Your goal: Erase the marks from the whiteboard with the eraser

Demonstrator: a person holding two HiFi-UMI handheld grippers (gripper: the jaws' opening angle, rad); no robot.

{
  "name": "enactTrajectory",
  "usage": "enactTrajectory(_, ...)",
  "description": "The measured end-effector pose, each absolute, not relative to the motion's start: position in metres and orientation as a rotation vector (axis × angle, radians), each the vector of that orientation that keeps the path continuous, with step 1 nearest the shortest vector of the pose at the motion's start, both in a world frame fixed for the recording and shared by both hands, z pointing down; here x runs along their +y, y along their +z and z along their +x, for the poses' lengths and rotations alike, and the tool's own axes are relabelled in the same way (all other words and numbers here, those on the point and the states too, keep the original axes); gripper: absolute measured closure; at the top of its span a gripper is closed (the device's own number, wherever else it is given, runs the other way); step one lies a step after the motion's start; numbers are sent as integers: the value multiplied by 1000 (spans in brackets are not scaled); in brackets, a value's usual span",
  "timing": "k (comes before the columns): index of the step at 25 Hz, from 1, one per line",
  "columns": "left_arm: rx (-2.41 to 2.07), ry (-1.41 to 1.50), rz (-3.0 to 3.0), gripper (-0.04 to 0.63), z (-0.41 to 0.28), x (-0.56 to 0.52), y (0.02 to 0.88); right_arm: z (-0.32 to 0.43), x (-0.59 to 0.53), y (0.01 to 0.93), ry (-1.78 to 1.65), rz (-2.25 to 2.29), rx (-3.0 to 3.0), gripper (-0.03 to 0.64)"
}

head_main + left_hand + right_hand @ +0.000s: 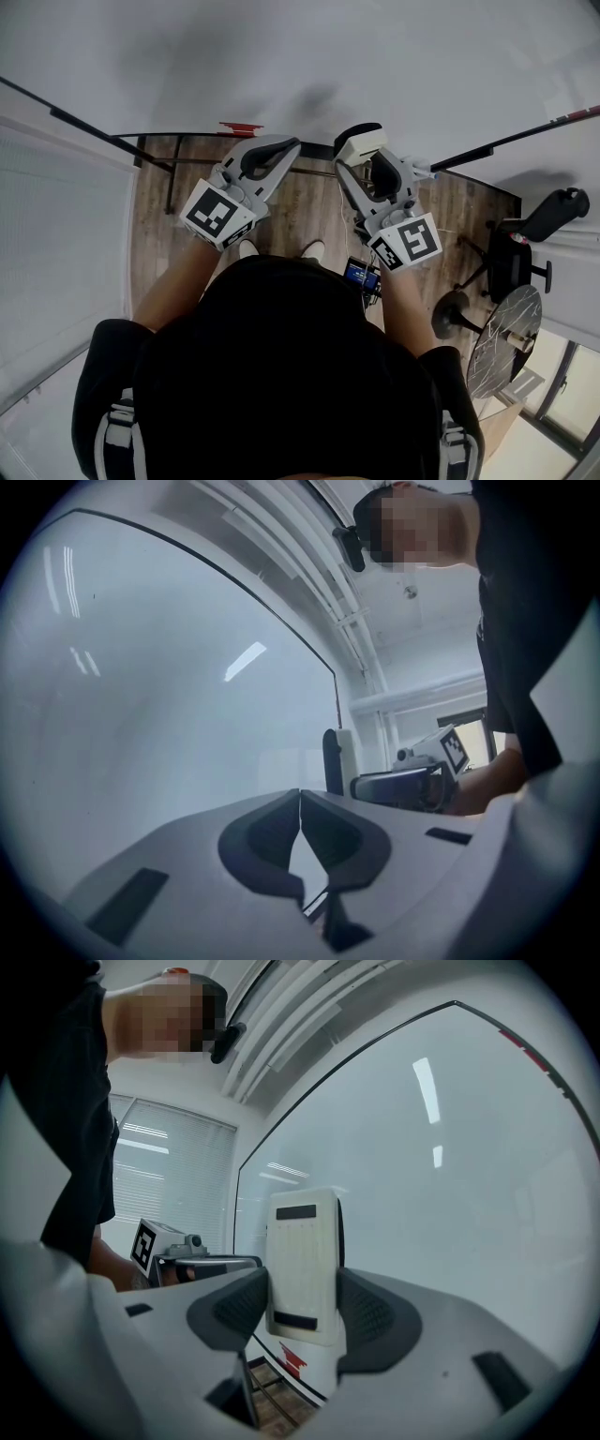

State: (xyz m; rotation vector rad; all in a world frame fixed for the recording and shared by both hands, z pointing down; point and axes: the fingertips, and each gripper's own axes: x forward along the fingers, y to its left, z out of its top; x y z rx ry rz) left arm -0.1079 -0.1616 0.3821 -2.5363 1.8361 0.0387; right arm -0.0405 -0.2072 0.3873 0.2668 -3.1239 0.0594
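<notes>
The whiteboard (300, 56) fills the top of the head view, and its surface (169, 686) (450, 1176) shows no marks that I can make out. My right gripper (361, 155) (302, 1283) is shut on a white eraser (361, 142) (302, 1265), held upright with its dark felt side close to the board. The eraser (336, 759) also shows in the left gripper view, beside the right gripper (412, 780). My left gripper (292, 145) (300, 794) hangs just left of it, shut, with nothing between its jaws.
A small red tag (241, 127) (291, 1358) sits at the board's lower edge. Wooden floor (300, 206) lies below. A black office chair (525, 244) and a round table (502, 342) stand to the right. Window blinds (169, 1185) are on the left.
</notes>
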Motion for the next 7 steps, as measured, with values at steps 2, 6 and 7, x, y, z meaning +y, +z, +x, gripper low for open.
enactTrajectory(2, 1838, 40, -2536, 589, -108, -161, 381, -40, -207, 387, 63, 268, -3124, 384)
enactTrajectory(6, 1842, 42, -2541, 589, -106, -160, 384, -39, -206, 390, 72, 266, -3121, 385)
enactTrajectory(7, 1844, 42, -2542, 589, -106, -160, 385, -39, -206, 391, 74, 265, -3120, 385)
